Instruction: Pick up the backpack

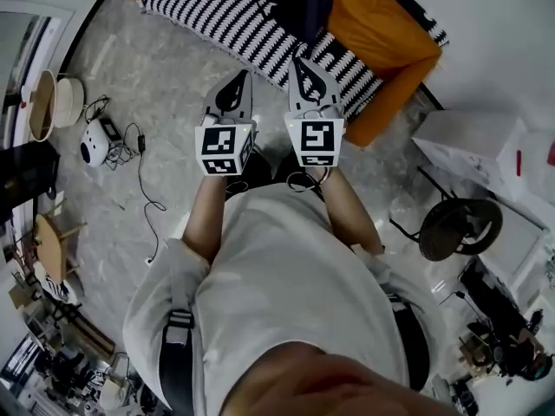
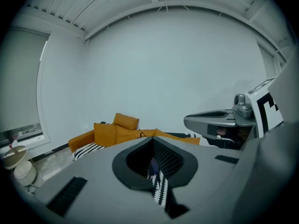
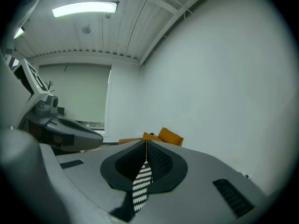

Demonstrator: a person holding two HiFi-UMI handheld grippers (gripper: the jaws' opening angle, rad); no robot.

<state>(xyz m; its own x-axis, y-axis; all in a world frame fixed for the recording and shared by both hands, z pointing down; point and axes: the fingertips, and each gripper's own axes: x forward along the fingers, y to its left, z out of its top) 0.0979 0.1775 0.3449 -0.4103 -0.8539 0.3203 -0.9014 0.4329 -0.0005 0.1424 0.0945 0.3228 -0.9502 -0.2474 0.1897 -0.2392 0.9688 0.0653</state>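
Observation:
A dark backpack [image 1: 303,3] sits on the orange sofa [image 1: 390,37], on a black-and-white striped blanket [image 1: 251,29]. A person holds both grippers side by side, pointing at the sofa, short of the backpack. The left gripper [image 1: 232,87] is shut with nothing in it, and so is the right gripper [image 1: 303,69]. In the left gripper view the closed jaws [image 2: 153,143] point at the sofa [image 2: 112,132], with the right gripper [image 2: 219,120] alongside. In the right gripper view the closed jaws [image 3: 146,144] hide most of the sofa [image 3: 168,136]; the left gripper [image 3: 60,129] shows at left.
A white box [image 1: 473,146] and a black round stool [image 1: 460,224] stand to the right of the person. On the marble floor at left lie a white device with cables [image 1: 94,146] and round baskets [image 1: 52,102]. Clutter lines the lower left and right edges.

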